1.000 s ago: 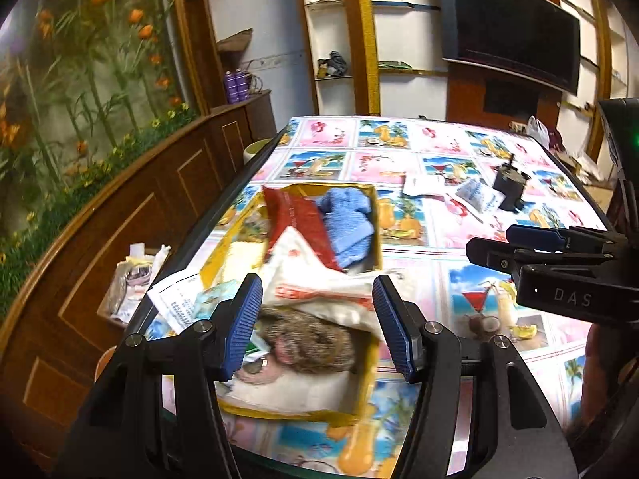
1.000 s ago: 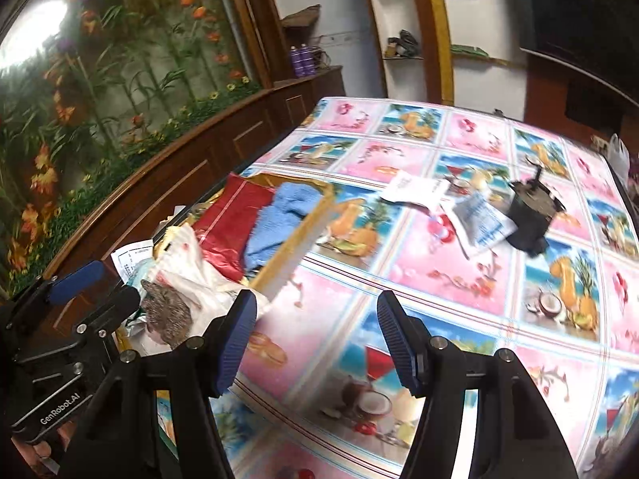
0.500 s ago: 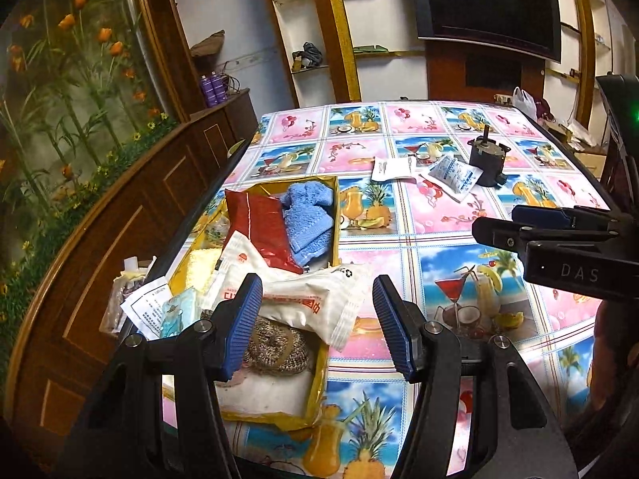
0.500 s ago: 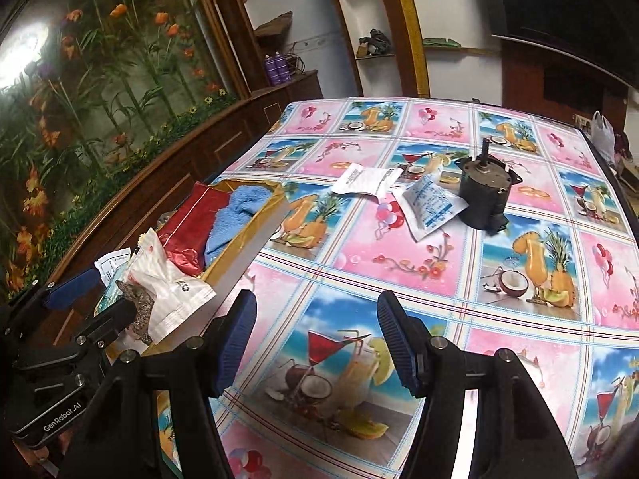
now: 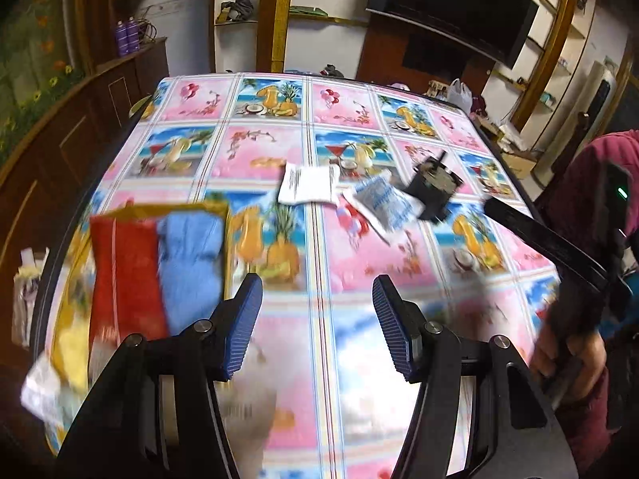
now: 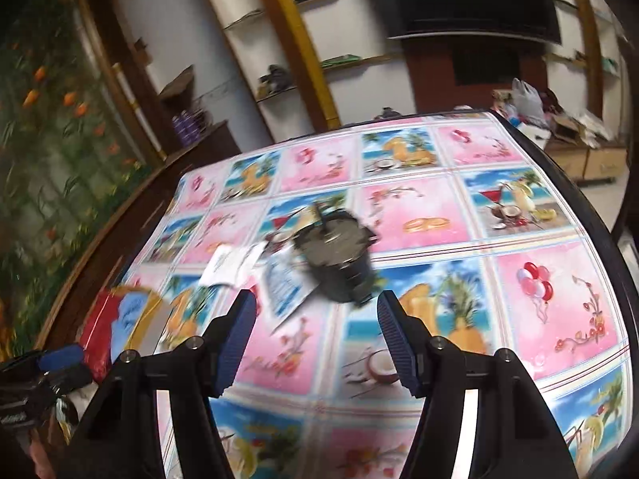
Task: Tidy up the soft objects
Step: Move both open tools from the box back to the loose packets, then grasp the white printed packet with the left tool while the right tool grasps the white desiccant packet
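A yellow box (image 5: pixel 223 215) at the table's left edge holds a red packet (image 5: pixel 124 271) and a blue cloth (image 5: pixel 191 259); both show in the right wrist view as the packet (image 6: pixel 100 331) and the cloth (image 6: pixel 129 315). A white sachet (image 5: pixel 309 185) and a blue-grey sachet (image 5: pixel 379 203) lie mid-table. My left gripper (image 5: pixel 317 323) is open and empty above the cloth-covered table, right of the box. My right gripper (image 6: pixel 317 339) is open and empty, just short of the blue-grey sachet (image 6: pixel 285 283).
A black motor-like block (image 5: pixel 433 185) stands beside the sachets, also in the right wrist view (image 6: pixel 339 263). The patterned tablecloth (image 5: pixel 279 147) covers the table. A wooden cabinet (image 5: pixel 52 147) runs along the left side. Both views are motion-blurred.
Both grippers have swung right and forward, away from the box and toward the sachets and the black block. The white bag and scrubber have dropped out of the left view.
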`<state>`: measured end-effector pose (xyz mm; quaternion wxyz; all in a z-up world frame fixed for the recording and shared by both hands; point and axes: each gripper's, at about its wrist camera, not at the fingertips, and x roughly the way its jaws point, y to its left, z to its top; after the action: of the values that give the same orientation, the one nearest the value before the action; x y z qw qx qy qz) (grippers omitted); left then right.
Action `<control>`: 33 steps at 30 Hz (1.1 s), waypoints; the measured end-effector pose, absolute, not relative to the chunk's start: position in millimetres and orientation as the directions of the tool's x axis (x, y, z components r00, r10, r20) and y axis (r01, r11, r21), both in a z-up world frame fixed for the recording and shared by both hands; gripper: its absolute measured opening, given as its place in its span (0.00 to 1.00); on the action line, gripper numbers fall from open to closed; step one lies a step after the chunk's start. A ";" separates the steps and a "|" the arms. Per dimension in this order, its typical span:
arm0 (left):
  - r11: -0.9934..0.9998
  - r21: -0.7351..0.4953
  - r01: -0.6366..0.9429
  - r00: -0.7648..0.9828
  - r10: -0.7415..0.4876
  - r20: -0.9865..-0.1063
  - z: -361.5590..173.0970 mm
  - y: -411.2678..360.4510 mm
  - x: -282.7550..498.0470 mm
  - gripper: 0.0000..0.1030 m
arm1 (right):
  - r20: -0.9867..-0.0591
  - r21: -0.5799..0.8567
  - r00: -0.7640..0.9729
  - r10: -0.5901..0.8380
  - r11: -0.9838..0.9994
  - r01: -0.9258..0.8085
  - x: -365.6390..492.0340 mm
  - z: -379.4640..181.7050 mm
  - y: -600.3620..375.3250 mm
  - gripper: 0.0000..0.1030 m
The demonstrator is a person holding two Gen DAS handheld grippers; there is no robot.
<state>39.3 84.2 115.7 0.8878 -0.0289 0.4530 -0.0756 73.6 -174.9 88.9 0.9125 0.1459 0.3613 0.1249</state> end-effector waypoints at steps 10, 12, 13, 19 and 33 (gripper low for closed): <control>0.974 -0.215 -0.074 0.521 -0.146 -0.841 58.5 71.2 184.7 0.56 | -0.661 0.513 0.654 0.368 0.857 0.036 90.2 54.0 -227.1 0.61; 0.970 -0.222 -0.095 0.527 -0.140 -0.838 48.0 70.6 201.5 0.56 | -0.660 0.499 0.658 0.362 0.866 0.024 90.2 56.7 -225.2 0.61; 0.972 -0.207 -0.110 0.528 -0.120 -0.841 44.2 69.1 209.4 0.56 | -0.657 0.489 0.664 0.356 0.872 0.016 89.3 59.7 -223.7 0.61; 0.992 -0.086 -0.098 0.477 -0.029 -0.878 23.3 52.2 225.4 0.59 | -0.652 0.428 0.695 0.304 0.904 0.006 88.9 68.6 -221.5 0.61; 0.958 -0.164 0.234 0.384 -0.245 -0.890 66.1 8.9 127.5 0.59 | -0.678 0.439 0.676 0.289 0.897 0.057 93.9 58.0 -229.6 0.61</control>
<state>127.5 8.9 66.1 0.8317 -0.0055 0.5362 -0.1440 93.9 -229.6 58.0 0.8891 0.2177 0.3973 0.0651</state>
